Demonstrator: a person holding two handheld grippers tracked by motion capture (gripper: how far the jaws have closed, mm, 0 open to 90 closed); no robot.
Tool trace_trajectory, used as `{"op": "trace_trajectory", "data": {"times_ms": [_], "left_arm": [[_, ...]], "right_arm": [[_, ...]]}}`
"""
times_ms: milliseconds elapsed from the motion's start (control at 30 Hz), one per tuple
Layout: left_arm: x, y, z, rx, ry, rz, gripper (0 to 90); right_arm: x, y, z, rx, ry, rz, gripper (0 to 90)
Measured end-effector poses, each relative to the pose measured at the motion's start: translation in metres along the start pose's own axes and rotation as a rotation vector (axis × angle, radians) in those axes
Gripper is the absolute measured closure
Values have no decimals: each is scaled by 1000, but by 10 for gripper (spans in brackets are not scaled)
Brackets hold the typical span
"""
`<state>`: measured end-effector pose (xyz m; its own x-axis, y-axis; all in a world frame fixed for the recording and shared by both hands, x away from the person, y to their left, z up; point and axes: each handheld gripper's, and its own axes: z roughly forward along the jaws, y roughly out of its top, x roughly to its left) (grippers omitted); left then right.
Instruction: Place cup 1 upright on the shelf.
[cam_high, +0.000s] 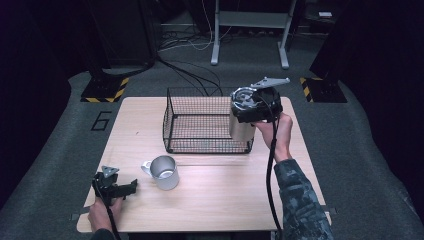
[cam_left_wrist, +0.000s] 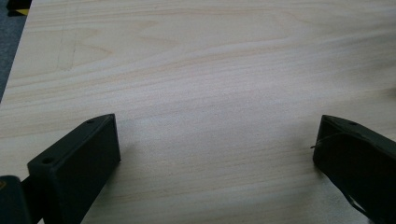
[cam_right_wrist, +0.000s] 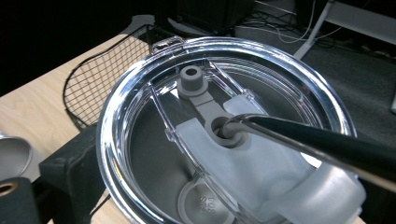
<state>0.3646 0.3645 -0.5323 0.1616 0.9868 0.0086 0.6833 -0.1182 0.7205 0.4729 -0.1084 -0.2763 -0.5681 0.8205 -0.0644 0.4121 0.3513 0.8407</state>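
My right gripper (cam_high: 250, 107) is shut on a steel tumbler (cam_high: 241, 129) and holds it upright at the right end of the wire basket (cam_high: 200, 145). I cannot tell whether its base is inside the basket. The right gripper view looks down on the tumbler's clear lid (cam_right_wrist: 140, 140), where a shiny metal straw (cam_right_wrist: 317, 144) enters a grey hole. One black jaw presses the tumbler's left side. My left gripper (cam_high: 129, 187) rests open near the table's front left corner, and its jaws (cam_left_wrist: 217, 140) stand wide apart over bare wood. A metal mug (cam_high: 164, 172) stands just to its right.
The black wire basket (cam_right_wrist: 100, 70) stands at the back middle of the wooden table (cam_high: 225, 200). The mug's rim (cam_right_wrist: 11, 156) shows at the left edge of the right gripper view. Cables and a stand's legs (cam_high: 250, 35) are on the floor behind the table.
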Motion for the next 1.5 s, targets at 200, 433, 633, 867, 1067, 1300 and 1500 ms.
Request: {"op": "trace_trajectory", "data": {"times_ms": [200, 433, 633, 867, 1067, 1300, 1500], "left_arm": [[0, 0, 0, 0, 0, 0, 5], [0, 0, 0, 0, 1, 0, 5], [0, 0, 0, -2, 1, 0, 5], [-1, 0, 0, 1, 1, -2, 5], [-1, 0, 0, 2, -1, 1, 5], [-1, 0, 0, 2, -3, 1, 5], [-1, 0, 0, 2, -3, 1, 5]], "right_arm": [[0, 5, 9, -4, -14, -12, 34], [-1, 8, 21, 11, -27, -9, 34], [-3, 8, 33, 11, -22, -8, 34], [-6, 4, 46, 27, -29, -3, 34], [-9, 0, 55, 33, -39, 18, 34], [-9, -5, 67, 50, -56, 22, 34], [-9, -8, 76, 62, -60, 30, 34]]}}
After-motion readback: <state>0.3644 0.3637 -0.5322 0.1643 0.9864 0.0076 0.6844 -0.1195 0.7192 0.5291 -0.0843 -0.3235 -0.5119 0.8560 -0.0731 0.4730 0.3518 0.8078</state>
